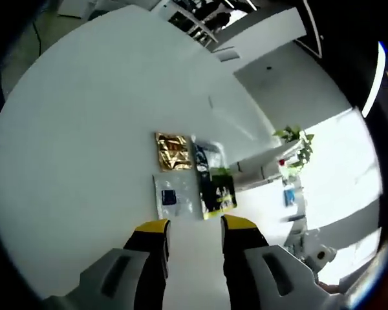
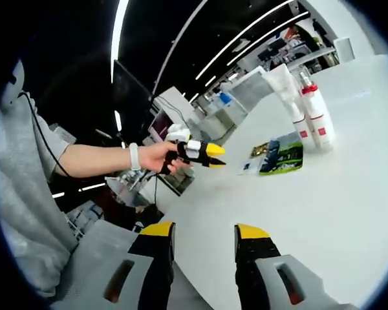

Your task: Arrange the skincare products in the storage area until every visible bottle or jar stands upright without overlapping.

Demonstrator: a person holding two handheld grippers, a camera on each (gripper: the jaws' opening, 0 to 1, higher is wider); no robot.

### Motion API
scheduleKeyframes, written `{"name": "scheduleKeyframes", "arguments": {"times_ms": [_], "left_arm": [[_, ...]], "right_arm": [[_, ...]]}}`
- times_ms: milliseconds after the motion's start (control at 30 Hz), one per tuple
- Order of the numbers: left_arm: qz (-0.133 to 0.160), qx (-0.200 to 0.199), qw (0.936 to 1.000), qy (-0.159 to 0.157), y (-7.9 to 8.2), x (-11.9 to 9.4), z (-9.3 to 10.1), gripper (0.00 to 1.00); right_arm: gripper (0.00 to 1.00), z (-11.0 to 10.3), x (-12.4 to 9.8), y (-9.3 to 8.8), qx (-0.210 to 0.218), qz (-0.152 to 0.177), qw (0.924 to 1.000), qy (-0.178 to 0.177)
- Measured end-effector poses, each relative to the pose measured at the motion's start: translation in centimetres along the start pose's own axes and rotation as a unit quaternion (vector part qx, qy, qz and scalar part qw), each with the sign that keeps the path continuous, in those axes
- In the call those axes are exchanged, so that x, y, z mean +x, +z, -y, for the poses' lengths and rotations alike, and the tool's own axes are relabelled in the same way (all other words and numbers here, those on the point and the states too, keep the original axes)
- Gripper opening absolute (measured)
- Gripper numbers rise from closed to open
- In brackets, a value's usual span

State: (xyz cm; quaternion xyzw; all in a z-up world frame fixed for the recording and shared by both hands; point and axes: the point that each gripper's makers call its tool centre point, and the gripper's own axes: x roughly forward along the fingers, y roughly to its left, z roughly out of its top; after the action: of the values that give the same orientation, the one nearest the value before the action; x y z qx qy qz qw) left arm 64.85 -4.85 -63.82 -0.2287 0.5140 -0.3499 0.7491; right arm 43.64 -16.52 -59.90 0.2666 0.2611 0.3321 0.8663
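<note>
In the left gripper view, the left gripper (image 1: 194, 227) hangs over the white table (image 1: 77, 148), jaws apart and empty. Just beyond its tips lie four flat sachets: clear (image 1: 172, 198), gold (image 1: 172, 152), green (image 1: 218, 190), dark (image 1: 207, 155). In the right gripper view, the right gripper (image 2: 204, 232) is parted, empty. Right of the sachets stand a white tube (image 2: 287, 90) and two red-banded bottles (image 2: 317, 116), upright, touching.

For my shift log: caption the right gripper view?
Open right gripper over white table; left gripper hovers near sachets and two upright bottles.
</note>
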Motion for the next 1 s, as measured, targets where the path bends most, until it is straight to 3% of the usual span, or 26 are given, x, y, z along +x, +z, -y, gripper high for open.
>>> {"name": "scheduleKeyframes", "arguments": {"times_ms": [133,300,433,633,700,1000], "left_arm": [[0.018,0.05,0.9986,-0.001,-0.8,-2.6,1.5,0.3],[0.026,0.104,0.9942,-0.007,-3.1,-5.4,3.8,0.32],[0.081,0.154,0.9842,-0.033,-3.4,-8.1,6.6,0.29],[0.142,0.179,0.9725,-0.045,-3.8,-12.3,9.1,0.33],[0.152,0.18,0.9708,-0.046,-4.3,-13.4,9.6,0.35],[0.204,0.248,0.9467,-0.026,-6.6,-19.1,11.7,0.44]], "right_arm": [[0.32,-1.0,-0.2,0.7,-0.017,0.004,0.9998,0.008],[0.33,-1.9,-0.5,2.0,-0.038,0.013,0.9991,0.013],[0.34,-2.9,-0.9,3.3,-0.061,0.02,0.9978,0.016],[0.34,-5.1,-1.5,5.0,-0.1,0.026,0.9944,0.024],[0.35,-6.2,-1.7,5.6,-0.112,0.03,0.9929,0.028],[0.44,-10.4,-2.0,6.2,-0.162,0.038,0.9858,0.022]]}}
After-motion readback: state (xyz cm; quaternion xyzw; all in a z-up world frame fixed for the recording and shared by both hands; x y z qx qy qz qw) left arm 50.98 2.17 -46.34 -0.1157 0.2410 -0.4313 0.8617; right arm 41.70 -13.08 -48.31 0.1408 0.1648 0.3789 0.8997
